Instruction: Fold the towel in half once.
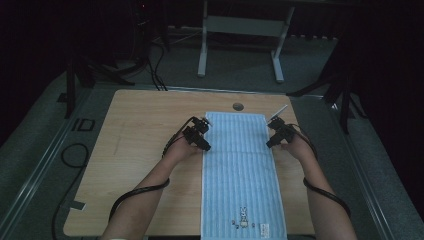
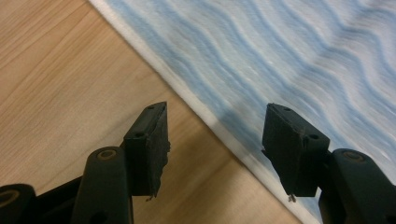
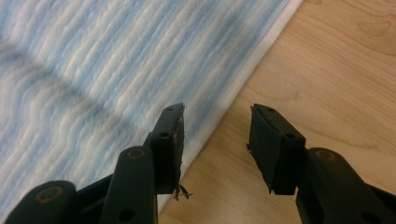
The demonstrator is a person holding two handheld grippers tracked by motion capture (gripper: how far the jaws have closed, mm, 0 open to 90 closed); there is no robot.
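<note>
We see a long blue-and-white striped towel [image 1: 241, 175] lying flat on the wooden table [image 1: 135, 150], running from the near edge toward the far side, right of the table's middle. Our left gripper [image 1: 201, 141] sits at the towel's left edge, past its middle toward the far end; in the left gripper view [image 2: 215, 135] its jaws stand apart, straddling the white hem with nothing pinched. Our right gripper [image 1: 272, 139] sits at the right edge opposite; in the right gripper view [image 3: 215, 140] its jaws also stand apart over the hem, gripping nothing.
</note>
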